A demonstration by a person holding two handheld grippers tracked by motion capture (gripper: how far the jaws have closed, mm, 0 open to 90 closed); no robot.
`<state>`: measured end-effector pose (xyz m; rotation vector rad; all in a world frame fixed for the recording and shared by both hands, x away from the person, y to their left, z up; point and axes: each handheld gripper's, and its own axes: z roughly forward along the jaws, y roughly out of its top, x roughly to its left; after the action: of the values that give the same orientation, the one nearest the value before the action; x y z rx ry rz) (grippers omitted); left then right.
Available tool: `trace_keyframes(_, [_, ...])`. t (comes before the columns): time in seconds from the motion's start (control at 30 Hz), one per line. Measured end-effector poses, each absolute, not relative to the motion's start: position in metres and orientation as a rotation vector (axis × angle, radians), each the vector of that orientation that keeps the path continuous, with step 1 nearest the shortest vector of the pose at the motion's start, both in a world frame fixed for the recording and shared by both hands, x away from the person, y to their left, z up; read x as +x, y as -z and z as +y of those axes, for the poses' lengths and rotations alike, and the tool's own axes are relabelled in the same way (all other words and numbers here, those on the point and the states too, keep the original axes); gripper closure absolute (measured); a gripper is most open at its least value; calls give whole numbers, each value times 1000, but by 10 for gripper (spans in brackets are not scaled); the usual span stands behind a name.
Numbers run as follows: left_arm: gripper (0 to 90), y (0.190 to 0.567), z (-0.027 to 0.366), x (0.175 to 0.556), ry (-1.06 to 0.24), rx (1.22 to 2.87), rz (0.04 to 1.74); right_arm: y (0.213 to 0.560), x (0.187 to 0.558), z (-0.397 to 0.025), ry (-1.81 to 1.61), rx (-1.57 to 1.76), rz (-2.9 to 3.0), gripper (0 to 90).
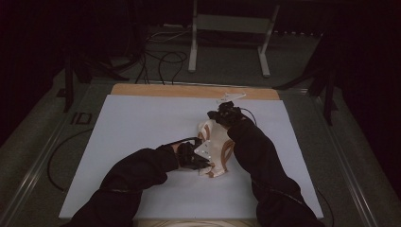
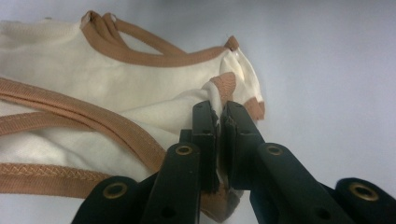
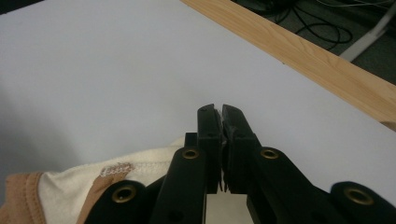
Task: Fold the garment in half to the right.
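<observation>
room: dark, cables on the floor and a white frame stand [image 1: 230, 28] at 12 o'clock beyond the desk
desk [image 1: 142, 137]: white sheet over a wood top, wood strip [image 1: 189, 91] bare along the far edge
garment [image 1: 215, 146]: small cream cloth piece with tan trim, just right of desk centre, bunched between both hands, partly lying on the sheet
left hand-held gripper [image 1: 204, 163]: at the garment's 7 o'clock end, clenched on a tan-trimmed corner [image 2: 223, 88]; cloth sits pinched between the jaws, likely an anchor so the piece can be drawn flat
right hand-held gripper [image 1: 218, 116]: at the garment's 12 o'clock end, jaws pressed together; cream hem [image 3: 116, 170] lies just behind them at 8 o'clock, actual pinch hidden, probably gripping the far edge
why: opposite ends held, looks like stretching or spreading before a fold
risk: thin hem could slip out
</observation>
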<state>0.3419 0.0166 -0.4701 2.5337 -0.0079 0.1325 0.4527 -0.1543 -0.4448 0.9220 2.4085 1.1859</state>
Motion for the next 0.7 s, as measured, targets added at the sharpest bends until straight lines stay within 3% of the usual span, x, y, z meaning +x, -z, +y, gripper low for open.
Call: trace_keyframes(0.7, [851, 483, -9, 346, -89, 2564, 11, 467, 452, -184, -1174, 989, 2377, 873])
